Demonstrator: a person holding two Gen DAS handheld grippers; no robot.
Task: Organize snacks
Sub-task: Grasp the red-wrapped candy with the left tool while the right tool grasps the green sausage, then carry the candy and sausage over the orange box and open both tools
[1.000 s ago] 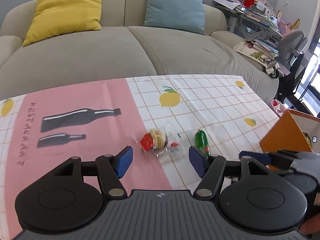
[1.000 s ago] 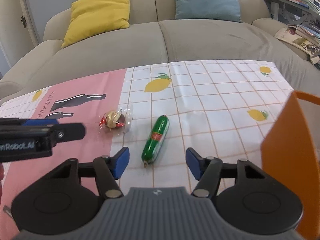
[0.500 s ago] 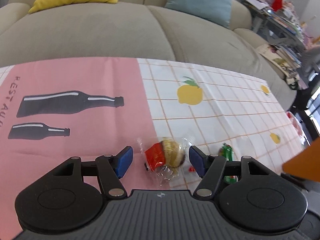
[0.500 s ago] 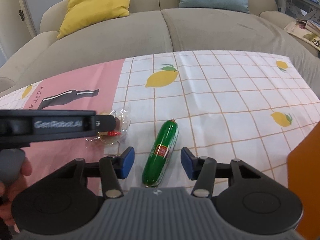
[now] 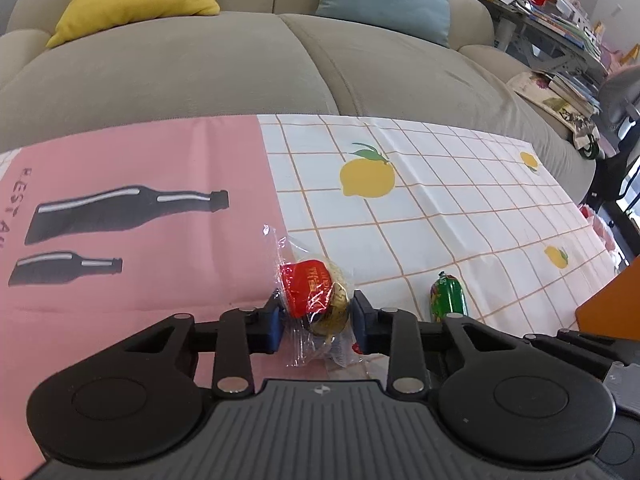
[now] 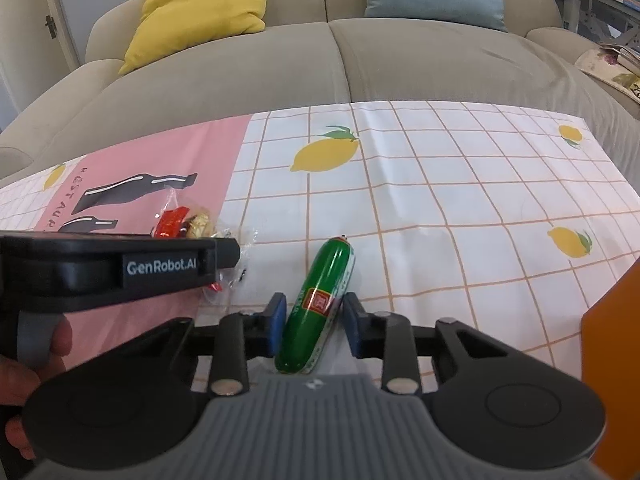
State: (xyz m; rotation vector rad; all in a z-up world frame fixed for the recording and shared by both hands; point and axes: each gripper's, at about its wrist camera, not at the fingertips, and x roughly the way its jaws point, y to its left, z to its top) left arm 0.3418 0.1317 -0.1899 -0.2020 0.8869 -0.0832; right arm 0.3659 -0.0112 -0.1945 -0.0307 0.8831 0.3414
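Note:
A clear packet with a red and gold snack (image 5: 308, 288) lies on the pink part of the tablecloth (image 5: 140, 152). My left gripper (image 5: 318, 318) has its jaws closing on it, and both blue pads touch the wrapper. The same packet (image 6: 180, 222) shows in the right wrist view, above the left gripper's black housing (image 6: 160, 266). A green sausage stick (image 6: 320, 292) lies on the white checked part. My right gripper (image 6: 314, 320) is closing on its near half, with the pads against its sides. The sausage's far end (image 5: 448, 294) peeks past the left gripper.
An orange box (image 6: 612, 360) stands at the table's right edge, close to the right gripper. A grey sofa (image 5: 200, 68) with yellow and blue cushions runs behind the table. A hand (image 6: 24, 380) holds the left gripper at the lower left. Cluttered shelves (image 5: 560, 12) stand far right.
Both grippers came down and forward over their snacks. Their jaws, wide apart before, have narrowed onto the packet and the green sausage.

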